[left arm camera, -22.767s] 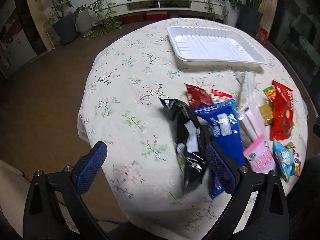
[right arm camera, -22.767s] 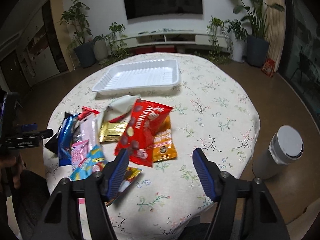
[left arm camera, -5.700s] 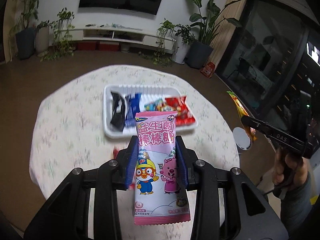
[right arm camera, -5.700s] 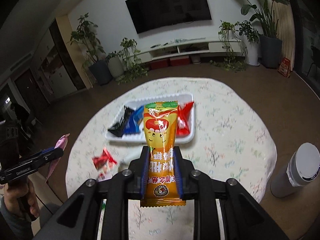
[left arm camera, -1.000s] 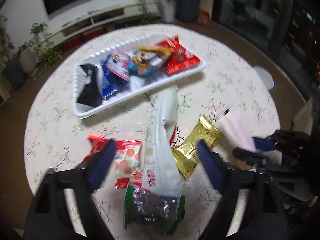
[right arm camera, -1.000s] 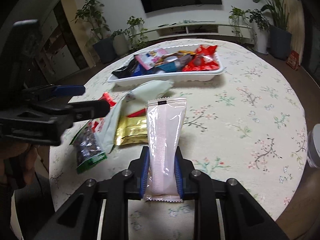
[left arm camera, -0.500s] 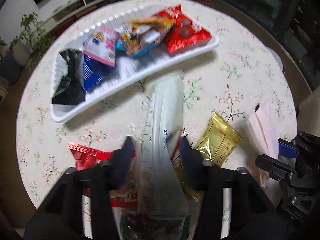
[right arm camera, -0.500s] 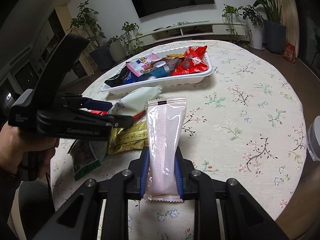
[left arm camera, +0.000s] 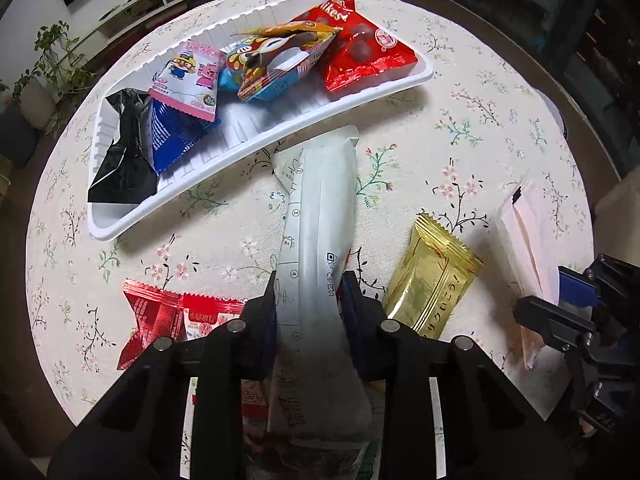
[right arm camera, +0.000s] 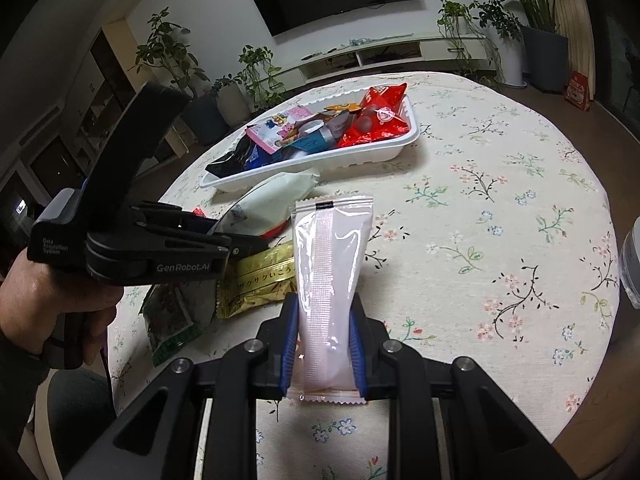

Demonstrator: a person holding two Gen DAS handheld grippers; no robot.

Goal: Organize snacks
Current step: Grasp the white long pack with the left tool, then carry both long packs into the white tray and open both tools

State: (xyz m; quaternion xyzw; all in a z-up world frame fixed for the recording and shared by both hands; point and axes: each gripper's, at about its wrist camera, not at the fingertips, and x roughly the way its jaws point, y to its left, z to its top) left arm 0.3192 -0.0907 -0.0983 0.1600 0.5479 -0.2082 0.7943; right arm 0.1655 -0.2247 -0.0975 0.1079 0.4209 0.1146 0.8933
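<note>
A long pale green packet (left arm camera: 324, 192) lies on the floral tablecloth just in front of the white tray (left arm camera: 280, 136). My left gripper (left arm camera: 310, 284) points steeply down over it; its jaws are closing, and the pads touch both sides of the packet's near half. The right wrist view shows the left gripper (right arm camera: 240, 236) on that packet (right arm camera: 276, 196). My right gripper (right arm camera: 323, 308) is shut on a pale pink packet (right arm camera: 332, 248), held upright above the table. The tray (right arm camera: 320, 162) holds black, blue, pink, orange-blue and red snack bags.
A gold packet (left arm camera: 436, 280) lies right of my left gripper, two red packets (left arm camera: 160, 312) to its left, and a dark green-edged bag (right arm camera: 168, 320) under it. A grey canister (right arm camera: 632, 264) stands past the table's right edge. A hand (right arm camera: 44, 300) holds the left gripper.
My left gripper has dropped onto the pale green packet and its wide jaws have closed in on it. The right gripper has stayed still with the pink packet.
</note>
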